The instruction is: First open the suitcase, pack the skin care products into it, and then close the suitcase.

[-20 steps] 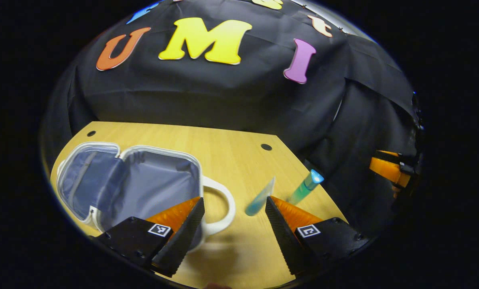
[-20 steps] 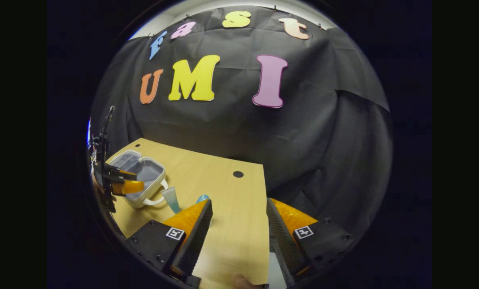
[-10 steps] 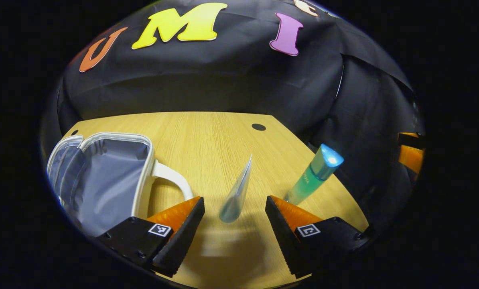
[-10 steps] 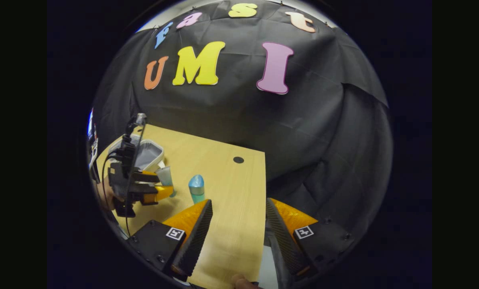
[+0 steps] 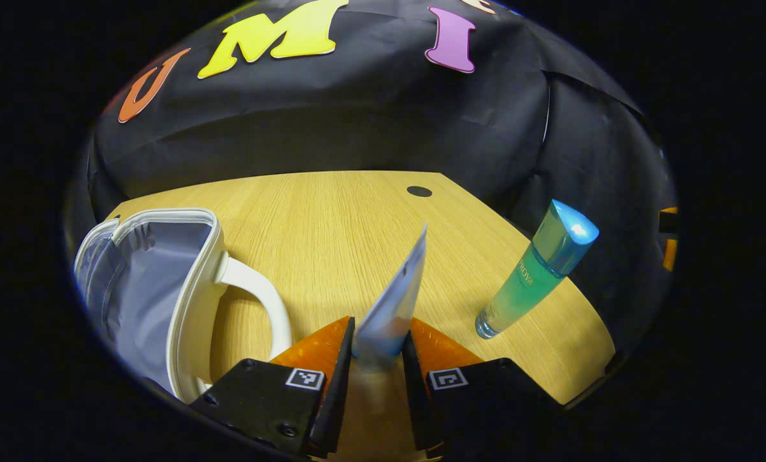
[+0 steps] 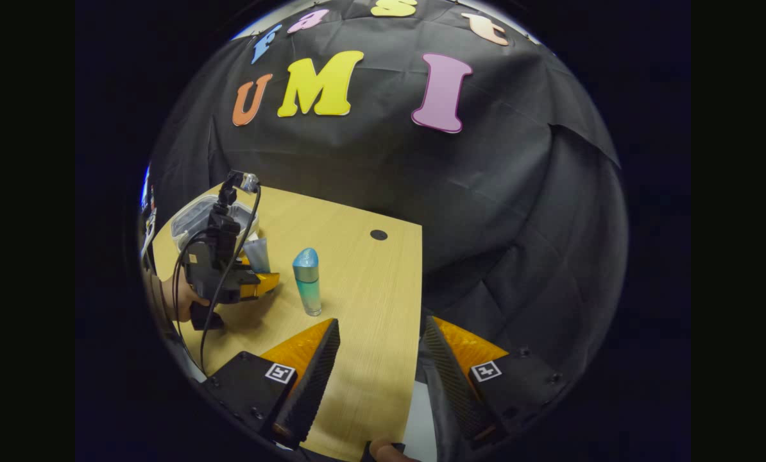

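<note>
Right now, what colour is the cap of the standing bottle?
Blue, on a green-tinted bottle; it shows best in the left gripper view.

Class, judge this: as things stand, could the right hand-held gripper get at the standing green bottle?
Probably yes: the right hand-held gripper is open and holds nothing, and bare table lies between it and the green bottle.

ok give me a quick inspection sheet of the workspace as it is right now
Surface: light wooden table, with a round dark hole.
Job's things: white suitcase with grey lining lies open, nothing seen in the part in view; pale blue squeeze tube stands between the left gripper's fingers; teal bottle with blue cap stands upright, untouched.
Clutter: nothing seen.
Grippers: left gripper shut on the tube, held by a hand; right gripper open, holding nothing, above the table's near edge.
Cables: black cables loop along the left gripper.
Surroundings: black cloth wall.
</note>
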Demonstrator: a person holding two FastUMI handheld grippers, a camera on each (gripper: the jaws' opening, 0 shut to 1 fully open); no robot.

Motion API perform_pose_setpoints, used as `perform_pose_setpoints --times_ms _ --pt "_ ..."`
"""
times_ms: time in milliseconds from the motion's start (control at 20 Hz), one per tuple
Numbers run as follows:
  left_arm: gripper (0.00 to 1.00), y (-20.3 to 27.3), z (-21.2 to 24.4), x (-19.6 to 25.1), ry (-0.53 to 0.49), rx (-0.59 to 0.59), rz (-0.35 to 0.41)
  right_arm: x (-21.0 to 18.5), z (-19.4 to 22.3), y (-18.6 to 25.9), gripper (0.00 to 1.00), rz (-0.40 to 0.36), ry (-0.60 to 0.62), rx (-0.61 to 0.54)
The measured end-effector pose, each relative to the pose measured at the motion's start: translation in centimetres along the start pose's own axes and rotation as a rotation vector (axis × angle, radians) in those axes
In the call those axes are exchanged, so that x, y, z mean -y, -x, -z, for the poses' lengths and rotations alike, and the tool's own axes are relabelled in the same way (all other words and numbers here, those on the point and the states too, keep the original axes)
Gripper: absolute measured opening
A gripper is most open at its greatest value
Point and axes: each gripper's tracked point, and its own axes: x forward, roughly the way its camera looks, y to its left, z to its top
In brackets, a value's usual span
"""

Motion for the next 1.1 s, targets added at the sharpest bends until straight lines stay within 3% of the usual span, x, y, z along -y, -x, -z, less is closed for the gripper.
perform_pose_setpoints --times_ms 350,700,950,1050,1100 --pt "0.42 4.9 -1.1 0.5 0.020 -0.020 0.014 -4.5 -1.5 -1.4 0.80 -0.087 -0.013 0.051" --pt "0.41 12.7 -2.7 -1.1 0.025 -0.022 -0.047 -10.7 -1.9 -9.6 0.81 -0.161 0.000 0.086" --pt "0.41 16.9 -3.3 -3.5 0.082 -0.020 -0.119 -12.3 -0.5 -14.7 0.81 -0.175 -0.015 0.058" --pt "0.41 18.1 -3.3 -4.8 0.086 -0.019 -0.148 -12.6 -0.5 -15.4 0.74 -0.178 -0.038 0.048" --pt "0.41 18.7 -3.3 -5.5 0.087 -0.016 -0.159 -12.7 -0.7 -15.4 0.65 -0.180 -0.040 0.055"
